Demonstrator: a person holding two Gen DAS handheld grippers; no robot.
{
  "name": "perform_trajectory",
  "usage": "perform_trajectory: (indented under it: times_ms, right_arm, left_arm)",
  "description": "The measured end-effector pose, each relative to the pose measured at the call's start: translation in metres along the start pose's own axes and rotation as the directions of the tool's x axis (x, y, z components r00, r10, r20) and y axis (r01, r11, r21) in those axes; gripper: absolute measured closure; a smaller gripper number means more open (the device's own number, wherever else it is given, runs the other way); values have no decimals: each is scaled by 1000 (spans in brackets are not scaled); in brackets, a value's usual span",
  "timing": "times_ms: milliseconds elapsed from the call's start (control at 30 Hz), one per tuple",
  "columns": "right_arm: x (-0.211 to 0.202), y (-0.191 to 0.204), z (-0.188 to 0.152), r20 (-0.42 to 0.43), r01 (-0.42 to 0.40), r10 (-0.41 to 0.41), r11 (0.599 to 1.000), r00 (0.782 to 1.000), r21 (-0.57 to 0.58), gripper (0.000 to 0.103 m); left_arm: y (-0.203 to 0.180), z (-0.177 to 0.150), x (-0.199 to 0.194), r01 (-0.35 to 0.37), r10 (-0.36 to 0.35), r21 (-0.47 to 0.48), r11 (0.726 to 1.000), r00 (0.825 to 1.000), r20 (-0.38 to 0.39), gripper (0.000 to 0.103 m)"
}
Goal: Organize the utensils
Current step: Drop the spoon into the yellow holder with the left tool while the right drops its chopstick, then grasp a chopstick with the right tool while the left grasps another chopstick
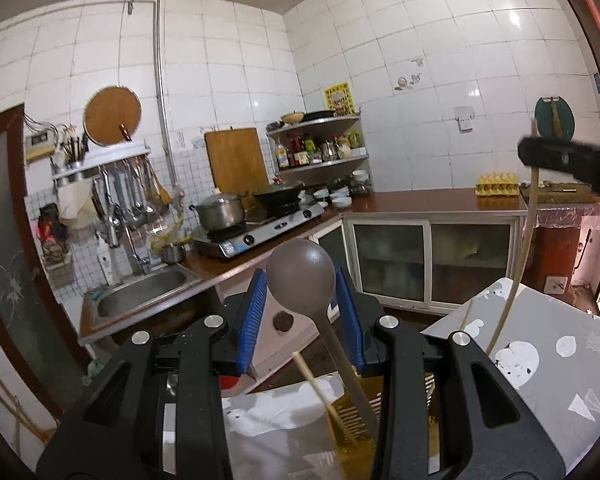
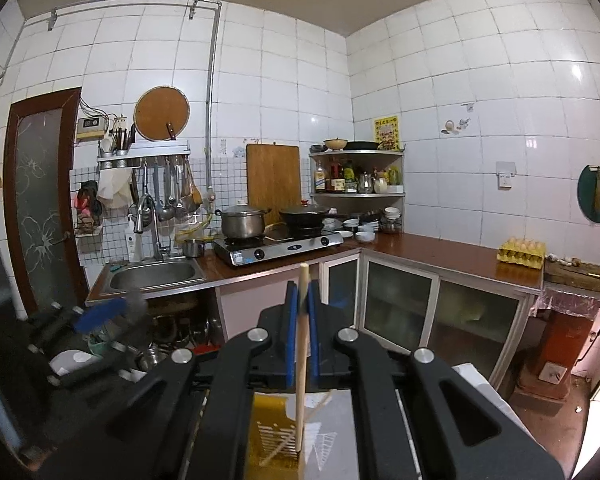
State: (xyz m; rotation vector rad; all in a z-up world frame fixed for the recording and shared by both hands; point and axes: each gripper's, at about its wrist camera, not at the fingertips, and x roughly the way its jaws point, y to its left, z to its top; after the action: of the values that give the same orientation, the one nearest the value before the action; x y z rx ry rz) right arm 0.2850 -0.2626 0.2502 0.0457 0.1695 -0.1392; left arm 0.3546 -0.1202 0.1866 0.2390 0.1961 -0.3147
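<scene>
My left gripper (image 1: 301, 284) is shut on the round bowl of a grey-brown spoon (image 1: 300, 268). Its handle slants down toward a yellow slotted utensil holder (image 1: 354, 420), where a wooden chopstick (image 1: 312, 376) leans. My right gripper (image 2: 302, 292) is shut on a pale wooden chopstick (image 2: 301, 344) that hangs upright, its lower end over the yellow holder (image 2: 270, 432). A second chopstick (image 2: 300, 424) lies slanted in that holder. In the left wrist view the right gripper (image 1: 560, 156) shows at the far right with its long chopstick (image 1: 532, 208) hanging below. The left gripper (image 2: 100, 316) appears blurred at the left of the right wrist view.
The holder stands on a table with a grey cloth with white patches (image 1: 540, 340). Beyond are an L-shaped brown counter (image 2: 440, 252), a steel sink (image 2: 152, 276), a gas stove (image 2: 280, 246) with pots, glass-door cabinets (image 2: 440, 308) and an egg tray (image 2: 522, 254).
</scene>
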Motion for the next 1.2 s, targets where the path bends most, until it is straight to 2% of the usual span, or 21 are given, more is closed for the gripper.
perform_trajectory:
  times_ms: [133, 367, 467, 600, 667, 700, 767, 833, 933, 1033, 1200]
  right_arm:
    - [26, 3, -19, -50, -2, 2, 1000, 999, -7, 97]
    - [72, -6, -80, -192, -12, 13, 1000, 981, 6, 97]
    - [83, -7, -103, -246, -22, 22, 1000, 969, 3, 97]
    - [88, -9, -124, -296, -31, 35, 999, 955, 16, 96]
    - [84, -11, -130, -313, -26, 29, 1000, 949, 14, 92]
    - [80, -12, -131, -319, -18, 20, 1000, 948, 11, 73]
    - [66, -16, -133, -306, -7, 15, 1000, 952, 27, 40]
    - [49, -19, -136, -306, -1, 10, 1000, 952, 31, 40]
    - [29, -24, -147, -326, 11, 2, 999, 945, 38, 40]
    - [8, -27, -164, -347, 27, -9, 999, 938, 45, 39]
    - [-13, -26, -199, -412, 44, -19, 998, 911, 52, 39]
  left_arm:
    - [-4, -24, 31, 26, -27, -23, 999, 998, -48, 68]
    - [-4, -78, 72, 39, -49, -69, 997, 987, -155, 68]
    - [-1, -90, 74, 53, -67, -91, 994, 984, -165, 67]
    - [-4, -89, 60, 44, -58, -94, 995, 986, -159, 66]
    - [1, -84, 47, 44, -60, -111, 993, 987, -149, 52]
    - [4, -81, 38, 33, -49, -114, 993, 989, -140, 47]
    - [11, -78, 20, 14, -30, -121, 993, 991, -128, 36]
    - [19, -77, 2, 8, -26, -136, 991, 991, -132, 30]
    - [33, -81, -27, -19, -6, -171, 985, 989, -145, 10]
    - [39, -93, -51, -51, 20, -170, 984, 984, -175, 5]
    - [43, -126, -73, -75, 27, -174, 982, 964, -266, 5]
